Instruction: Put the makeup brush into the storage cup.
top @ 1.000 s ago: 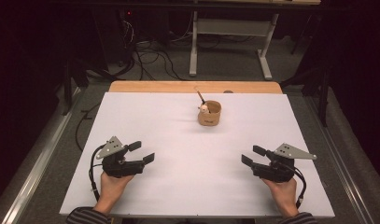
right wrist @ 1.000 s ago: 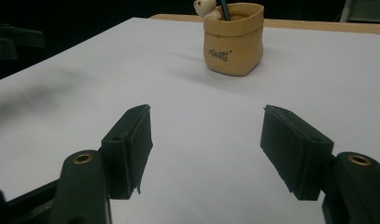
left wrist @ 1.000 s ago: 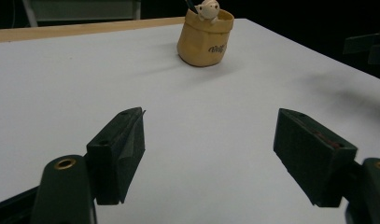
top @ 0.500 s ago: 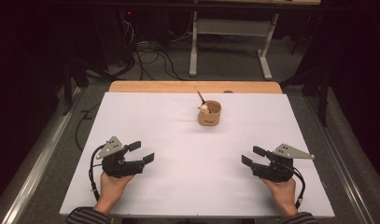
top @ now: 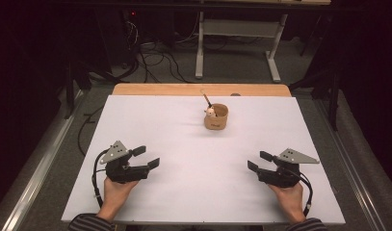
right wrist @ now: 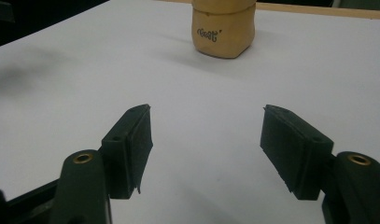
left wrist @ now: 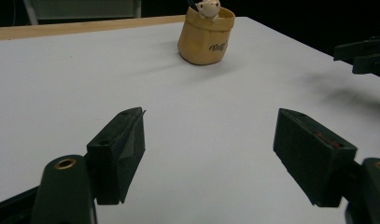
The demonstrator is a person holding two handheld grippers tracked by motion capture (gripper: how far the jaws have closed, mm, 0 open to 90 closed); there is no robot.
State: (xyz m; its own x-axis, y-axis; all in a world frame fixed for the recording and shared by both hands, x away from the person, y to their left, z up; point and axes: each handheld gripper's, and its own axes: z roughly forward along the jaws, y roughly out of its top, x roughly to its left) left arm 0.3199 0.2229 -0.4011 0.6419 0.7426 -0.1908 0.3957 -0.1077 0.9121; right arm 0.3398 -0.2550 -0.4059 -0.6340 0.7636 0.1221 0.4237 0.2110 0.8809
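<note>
Nothing has changed over the last second: in the high view both grippers lie where they lay in the earlier pictures, and the cup stands in the same spot. From this it is judged that the work has not yet begun and that a first reach toward the cup is what remains to be made.

The left gripper (top: pixel 148 157) is seen at the lower left of the high view, resting on the white table (top: pixel 150 125) in a hand (top: pixel 115 191); its jaws are spread wide and nothing is held between them. The right gripper (top: pixel 260 161) is seen at the lower right, in the other hand (top: pixel 289 198), likewise wide apart and empty. Both point inward and slightly up the frame.

The cup (top: pixel 216 116), tan and soft-sided, stands upright at the upper middle of the frame, well apart from both grippers. A small pale figure (top: pixel 210 112) and a thin dark stick (top: pixel 206 98) are seen rising from it. In the left gripper view the cup (left wrist: pixel 206 36) sits at the top centre; in the right gripper view it (right wrist: pixel 223 29) sits at the top, cut off by the edge.

Bare white surface lies between each gripper and the cup, so an unobstructed path is offered from either side. The wooden strip (top: pixel 198 89) at the far edge lies near behind the cup, so little room is left for a push beyond it. The near edge runs just below the hands.
</note>
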